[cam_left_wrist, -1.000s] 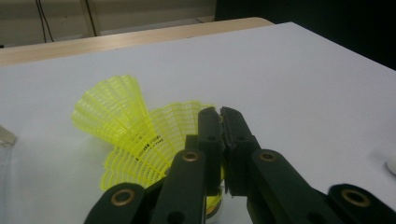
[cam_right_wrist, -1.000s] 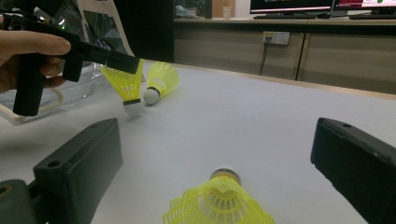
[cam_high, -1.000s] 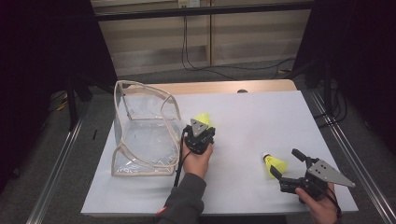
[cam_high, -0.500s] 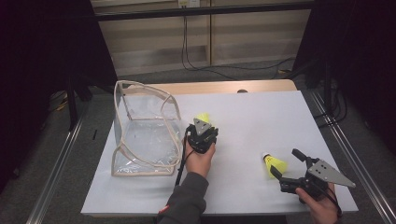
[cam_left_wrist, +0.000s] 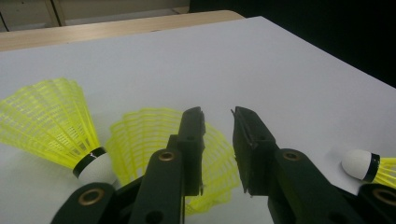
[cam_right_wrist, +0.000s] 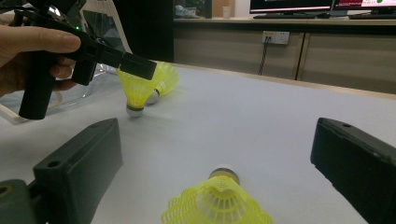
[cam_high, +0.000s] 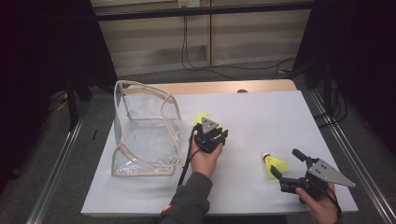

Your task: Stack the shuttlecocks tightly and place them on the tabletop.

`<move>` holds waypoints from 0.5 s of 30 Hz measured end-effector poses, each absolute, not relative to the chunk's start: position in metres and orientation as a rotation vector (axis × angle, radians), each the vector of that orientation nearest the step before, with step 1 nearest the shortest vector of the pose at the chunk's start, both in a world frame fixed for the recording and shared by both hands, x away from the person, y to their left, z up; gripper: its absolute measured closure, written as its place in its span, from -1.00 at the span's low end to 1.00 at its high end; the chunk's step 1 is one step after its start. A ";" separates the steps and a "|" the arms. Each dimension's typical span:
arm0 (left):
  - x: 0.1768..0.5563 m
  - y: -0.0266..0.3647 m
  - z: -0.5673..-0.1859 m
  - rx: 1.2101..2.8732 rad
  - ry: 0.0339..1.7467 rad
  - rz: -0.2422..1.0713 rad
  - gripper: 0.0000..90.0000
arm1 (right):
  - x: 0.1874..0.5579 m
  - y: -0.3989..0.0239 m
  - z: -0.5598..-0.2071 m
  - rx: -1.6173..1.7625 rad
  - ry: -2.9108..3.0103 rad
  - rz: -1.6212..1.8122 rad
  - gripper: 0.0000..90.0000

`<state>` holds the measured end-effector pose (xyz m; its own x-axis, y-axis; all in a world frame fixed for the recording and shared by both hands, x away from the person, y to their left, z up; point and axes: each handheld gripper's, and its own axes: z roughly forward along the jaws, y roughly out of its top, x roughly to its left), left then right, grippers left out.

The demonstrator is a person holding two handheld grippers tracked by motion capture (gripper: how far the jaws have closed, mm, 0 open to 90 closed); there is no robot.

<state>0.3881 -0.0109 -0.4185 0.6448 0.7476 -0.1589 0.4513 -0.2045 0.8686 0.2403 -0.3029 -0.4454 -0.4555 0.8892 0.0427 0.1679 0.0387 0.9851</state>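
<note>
A white table [cam_high: 261, 116] carries, at its left, a clear plastic bag [cam_high: 144, 130] with a cream-coloured piped edge, standing open and slumped, the largest item on the surface. Just right of the bag, the left gripper [cam_high: 208, 132], held in the person's left hand [cam_high: 205, 158], hovers over a pair of yellow shuttlecocks. In the left gripper view these two lie side by side on the table: the left shuttlecock [cam_left_wrist: 51, 123] rests on its side, its fluorescent net-like skirt flaring away from a white cork base ringed by a black band; the second shuttlecock [cam_left_wrist: 159, 140] sits directly beneath the black jaws, its ribbed skirt showing on either side of the left jaw. The jaws have just been opening and now stand slightly parted, the pads not pressing on the skirt. A third shuttlecock [cam_left_wrist: 369, 165], white-tipped with the same black band, lies at the right edge of that view. The right gripper [cam_high: 287, 163], held in the right hand [cam_high: 322, 205] near the table's front right corner, has its jaws spread wide; a shuttlecock [cam_right_wrist: 219, 198] lies on the table between them, skirt toward the camera and cork pointing away, touched by neither jaw. In the high view this shuttlecock [cam_high: 274, 162] rests just off the jaw tips.
</note>
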 end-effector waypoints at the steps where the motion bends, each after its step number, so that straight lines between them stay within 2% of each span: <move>1: 0.388 -0.011 -0.419 1.845 0.956 0.361 0.62 | 0.240 -0.303 -0.445 1.076 1.692 1.467 -0.97; 8: 0.388 -0.011 -0.419 1.840 0.960 0.326 0.63 | 0.240 -0.303 -0.445 1.075 1.692 1.466 -0.97; 15: 0.387 -0.012 -0.419 1.845 0.951 0.297 0.86 | 0.240 -0.303 -0.445 1.074 1.692 1.466 -0.97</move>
